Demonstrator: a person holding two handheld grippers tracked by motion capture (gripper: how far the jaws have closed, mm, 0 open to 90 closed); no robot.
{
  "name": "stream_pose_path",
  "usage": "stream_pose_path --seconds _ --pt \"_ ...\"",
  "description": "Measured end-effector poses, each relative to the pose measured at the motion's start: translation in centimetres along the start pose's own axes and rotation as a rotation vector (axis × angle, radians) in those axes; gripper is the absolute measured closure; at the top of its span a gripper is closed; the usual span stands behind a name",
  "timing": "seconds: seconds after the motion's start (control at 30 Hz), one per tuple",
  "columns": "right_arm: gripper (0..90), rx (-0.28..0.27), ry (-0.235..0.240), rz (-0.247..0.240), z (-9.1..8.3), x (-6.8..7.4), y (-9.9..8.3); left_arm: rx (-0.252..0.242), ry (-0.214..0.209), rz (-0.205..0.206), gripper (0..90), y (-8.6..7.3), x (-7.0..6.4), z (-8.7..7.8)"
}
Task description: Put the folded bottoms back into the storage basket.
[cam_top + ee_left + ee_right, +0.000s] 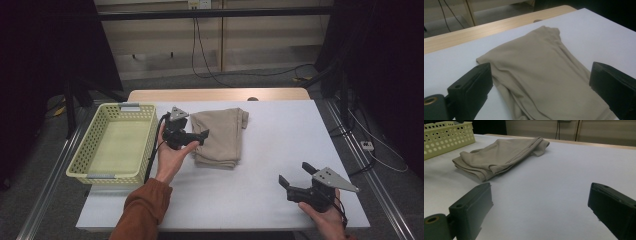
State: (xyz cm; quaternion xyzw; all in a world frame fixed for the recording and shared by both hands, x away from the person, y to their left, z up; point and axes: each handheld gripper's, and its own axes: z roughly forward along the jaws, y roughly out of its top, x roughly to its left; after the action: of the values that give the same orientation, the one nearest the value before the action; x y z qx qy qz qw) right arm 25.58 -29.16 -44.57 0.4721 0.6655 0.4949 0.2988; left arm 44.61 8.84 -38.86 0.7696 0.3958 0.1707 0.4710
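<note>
The left hand-held gripper (200, 136) hovers with jaws spread wide at the edge of the folded beige garment (220, 136). The right hand-held gripper (292, 175), also released, sits well apart from it over bare desk (280, 135).

I count one folded beige garment (221, 136), one yellow perforated basket (82, 154), two grippers, left (198, 138) and right (292, 176).

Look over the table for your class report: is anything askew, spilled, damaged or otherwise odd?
Nothing stands out. The folded beige cloth lies flat on the white table, only loosely folded with uneven edges. The yellow basket sits upright at the table's left. The left gripper hangs open at the cloth's edge; the right gripper is open, apart from it.
</note>
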Motion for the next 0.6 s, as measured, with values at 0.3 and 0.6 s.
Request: stream_pose_path --seconds 0.3,0.6 --pt "4.8 0.002 0.004 0.005 0.0 0.0 0.0 0.037 0.050 -0.039 6.9 -0.4 1.4 2.3" --pt "4.2 0.010 0.007 0.002 0.1 0.0 -0.1 0.126 0.087 -0.021 8.1 -0.5 2.4 5.4"
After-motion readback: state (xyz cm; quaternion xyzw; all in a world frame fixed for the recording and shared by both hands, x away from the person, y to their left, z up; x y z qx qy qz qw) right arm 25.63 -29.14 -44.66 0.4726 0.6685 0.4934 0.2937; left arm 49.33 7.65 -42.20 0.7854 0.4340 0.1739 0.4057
